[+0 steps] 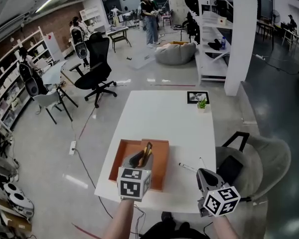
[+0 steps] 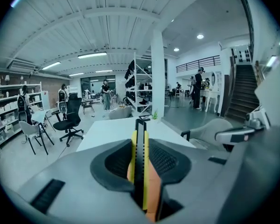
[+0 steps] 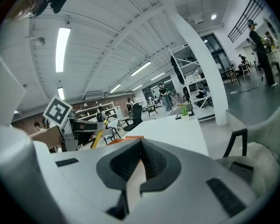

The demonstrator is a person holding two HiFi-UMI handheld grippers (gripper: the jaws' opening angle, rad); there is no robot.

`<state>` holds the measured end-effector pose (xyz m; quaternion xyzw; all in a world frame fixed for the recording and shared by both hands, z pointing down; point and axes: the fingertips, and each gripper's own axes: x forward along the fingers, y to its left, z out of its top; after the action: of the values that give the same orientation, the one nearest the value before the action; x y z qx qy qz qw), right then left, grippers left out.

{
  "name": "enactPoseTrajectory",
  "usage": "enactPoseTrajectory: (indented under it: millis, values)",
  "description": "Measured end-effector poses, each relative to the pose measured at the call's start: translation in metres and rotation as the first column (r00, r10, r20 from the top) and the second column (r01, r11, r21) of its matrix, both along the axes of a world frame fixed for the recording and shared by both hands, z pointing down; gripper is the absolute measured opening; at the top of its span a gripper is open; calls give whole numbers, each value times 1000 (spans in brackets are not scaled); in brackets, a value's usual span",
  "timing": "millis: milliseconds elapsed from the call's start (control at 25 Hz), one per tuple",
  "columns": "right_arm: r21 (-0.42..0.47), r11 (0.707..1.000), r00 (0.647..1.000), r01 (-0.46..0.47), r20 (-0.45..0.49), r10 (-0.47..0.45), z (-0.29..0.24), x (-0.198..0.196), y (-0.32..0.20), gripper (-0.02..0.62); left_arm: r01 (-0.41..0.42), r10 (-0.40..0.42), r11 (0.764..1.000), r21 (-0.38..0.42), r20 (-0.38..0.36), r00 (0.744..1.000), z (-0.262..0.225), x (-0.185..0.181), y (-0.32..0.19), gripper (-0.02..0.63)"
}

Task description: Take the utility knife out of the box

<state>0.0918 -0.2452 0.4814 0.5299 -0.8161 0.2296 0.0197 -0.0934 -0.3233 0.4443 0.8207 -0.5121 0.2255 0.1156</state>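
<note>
**Left gripper lifts a utility knife above an orange box on a white table**

Closest to the viewer, two hand-held grippers reach forward from the bottom of the head view. The left gripper (image 1: 141,159) is clamped on the utility knife (image 2: 140,146), a slim yellow and black tool held edgewise between the pads, its far end pointing up and away. The right gripper (image 1: 202,174) sits apart to the right, jaws pressed together with nothing between them.

Just beneath the knife lies the orange box (image 1: 120,157), shallow and open-topped, near the front edge of the white table (image 1: 159,114). The knife appears to be off the box floor but above the box. A thin pen-like stick (image 1: 187,167) rests on the table between the box and the right gripper.

To finish the lift well, the grip should probably stay firm, since a narrow handle may pivot. The knife should rise clear of the box wall before going sideways to bare table, away from the stick.

At the table's far end stand a small potted plant (image 1: 202,104) and a picture frame (image 1: 197,96). Beyond are a black office chair (image 1: 96,69) and shelving.

No brand or lettering is legible; each gripper's cube carries only black-and-white square markers.
</note>
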Motion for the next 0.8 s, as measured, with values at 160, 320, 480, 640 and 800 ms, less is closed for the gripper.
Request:
enactPoseTrajectory:
  millis: [160,320,480,640,800]
  values:
    - [8,1000,1000,-4,-3,4,-3,5,5,0,-11,11,1000,0,-43,999,-4,13,9,114]
    - [14,1000,1000,-10,-7,10,-5,9,12,0,-28,28,1000,-2,-80,996,-5,24,20,114]
    - [18,1000,1000,-14,-11,14,-8,12,17,0,-48,47,999,-3,-94,994,-4,34,30,114]
    - [22,1000,1000,-17,-15,17,-10,16,22,0,-57,55,998,-18,-112,992,-3,45,41,114]
    - [24,999,1000,-21,-14,22,-12,19,27,0,-71,67,997,-29,-130,989,-1,53,51,114]
